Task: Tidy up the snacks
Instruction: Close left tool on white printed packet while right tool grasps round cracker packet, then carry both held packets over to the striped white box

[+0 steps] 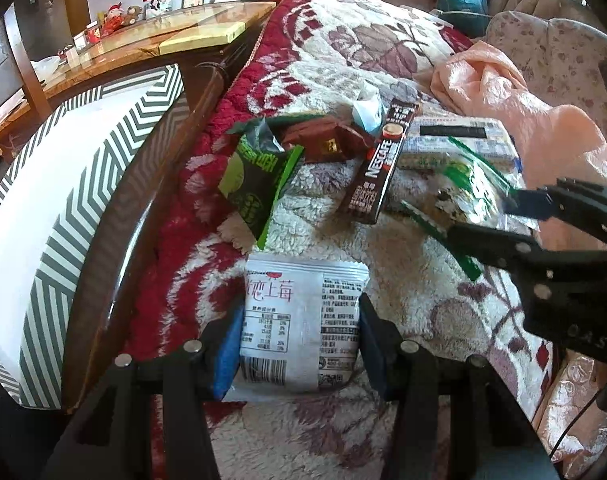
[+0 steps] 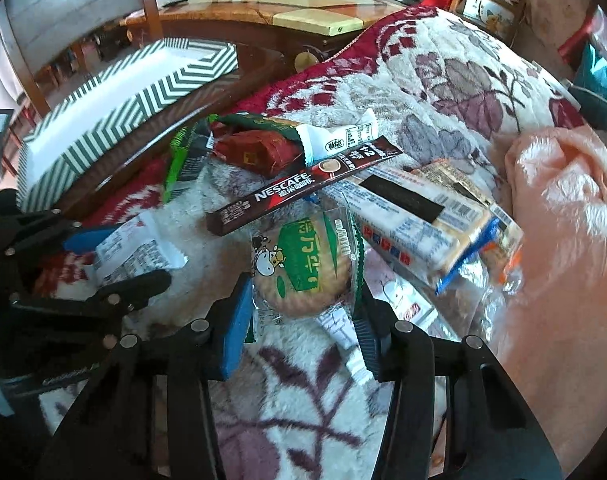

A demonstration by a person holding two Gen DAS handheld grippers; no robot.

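My left gripper (image 1: 299, 340) is shut on a white strawberry snack packet (image 1: 303, 320), which also shows in the right wrist view (image 2: 131, 248). My right gripper (image 2: 303, 320) is shut on a clear packet with a round green-labelled biscuit (image 2: 303, 264); in the left wrist view that packet (image 1: 463, 184) sits between the right gripper's fingers (image 1: 487, 220). A brown Nescafe stick (image 1: 383, 164) (image 2: 303, 188), a green packet (image 1: 255, 184), a brown-red wrapped bar (image 1: 323, 140) (image 2: 259, 152) and a long cracker pack (image 2: 415, 220) lie on the floral blanket (image 1: 403, 280).
A green-and-white striped box (image 1: 63, 200) (image 2: 115, 108) stands open at the left beside the blanket. A peach cloth (image 2: 563, 220) lies at the right. A wooden table (image 2: 263, 4) and a chair stand behind.
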